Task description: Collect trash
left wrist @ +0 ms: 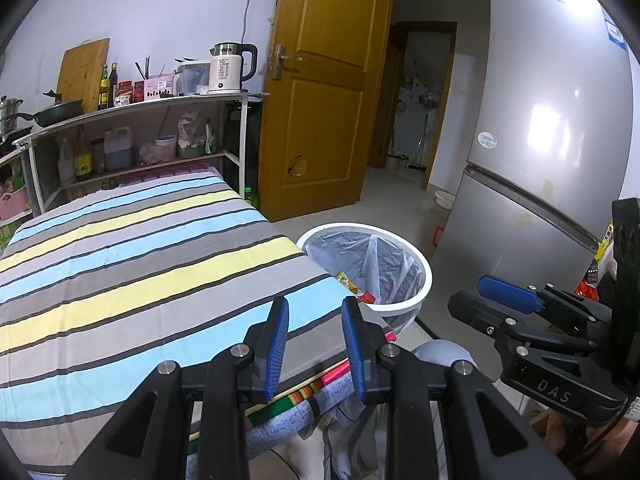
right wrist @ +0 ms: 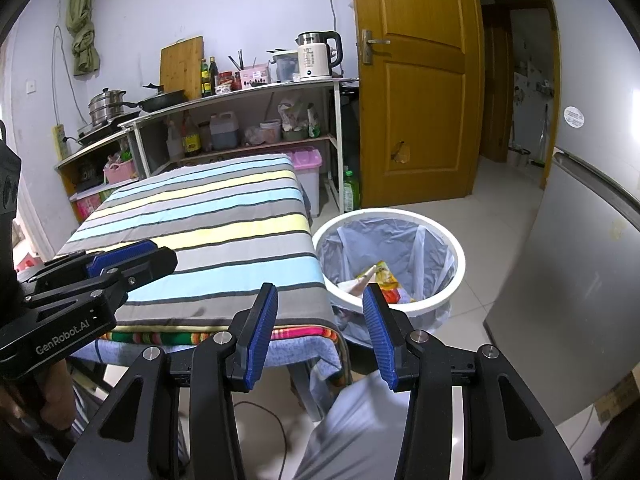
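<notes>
Closest to me, my left gripper hangs over the near edge of the table, its jaws narrowly parted with nothing between the blue pads; I read that as an idle stance, since there is nothing under it to take. My right gripper sits beside it, past the table's corner, jaws somewhat wider and likewise empty. Both tilt downward and forward, side by side, each visible at the edge of the other's camera, and a hand is wrapped round the left handle. Below the right one I see pale cloth, probably the person's clothing, and a cable on the floor. The striped cloth on the table is bare as far as I can see, no scraps left on it. Just beyond the corner stands the white bin, lined with a clear bag, set on the floor close against the table, I would guess so that things can be dropped straight off the edge. The trash lies in its bottom: a yellow-and-red wrapper and a pale paper piece. By that I judge the collecting is done or nearly so. Farther back are the shelf with kettle and bottles, the yellow door and the fridge.
</notes>
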`<state>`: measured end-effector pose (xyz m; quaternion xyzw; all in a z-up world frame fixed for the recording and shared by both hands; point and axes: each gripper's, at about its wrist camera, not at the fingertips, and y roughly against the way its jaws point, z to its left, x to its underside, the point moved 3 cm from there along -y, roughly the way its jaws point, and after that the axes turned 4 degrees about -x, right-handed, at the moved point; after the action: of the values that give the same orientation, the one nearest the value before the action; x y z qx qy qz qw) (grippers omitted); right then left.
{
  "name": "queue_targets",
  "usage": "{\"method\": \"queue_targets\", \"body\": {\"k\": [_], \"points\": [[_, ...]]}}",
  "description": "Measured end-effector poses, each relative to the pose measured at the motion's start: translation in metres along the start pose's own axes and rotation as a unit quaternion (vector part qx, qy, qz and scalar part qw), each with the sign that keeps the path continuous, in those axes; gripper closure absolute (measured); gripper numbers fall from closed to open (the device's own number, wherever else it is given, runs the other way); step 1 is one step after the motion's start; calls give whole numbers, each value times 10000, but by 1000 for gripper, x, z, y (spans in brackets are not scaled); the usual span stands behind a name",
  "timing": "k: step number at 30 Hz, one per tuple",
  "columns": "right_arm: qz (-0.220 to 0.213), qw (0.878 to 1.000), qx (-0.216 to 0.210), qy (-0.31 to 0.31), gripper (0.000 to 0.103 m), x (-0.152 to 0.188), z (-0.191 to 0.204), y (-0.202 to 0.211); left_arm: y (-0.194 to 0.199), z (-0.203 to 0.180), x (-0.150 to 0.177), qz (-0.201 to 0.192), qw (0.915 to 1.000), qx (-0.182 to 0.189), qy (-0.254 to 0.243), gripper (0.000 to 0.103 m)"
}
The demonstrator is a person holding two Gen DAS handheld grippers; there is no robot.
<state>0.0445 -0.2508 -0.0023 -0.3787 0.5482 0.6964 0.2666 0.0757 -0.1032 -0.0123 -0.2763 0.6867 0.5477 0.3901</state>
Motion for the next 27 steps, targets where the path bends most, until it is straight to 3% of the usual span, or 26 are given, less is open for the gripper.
{"method": "queue_targets", "body": {"k": [27], "points": [[-4,10000,-7,43,57,-1,1,3,4,-10,2,-63,9998,-119,-146,76]]}}
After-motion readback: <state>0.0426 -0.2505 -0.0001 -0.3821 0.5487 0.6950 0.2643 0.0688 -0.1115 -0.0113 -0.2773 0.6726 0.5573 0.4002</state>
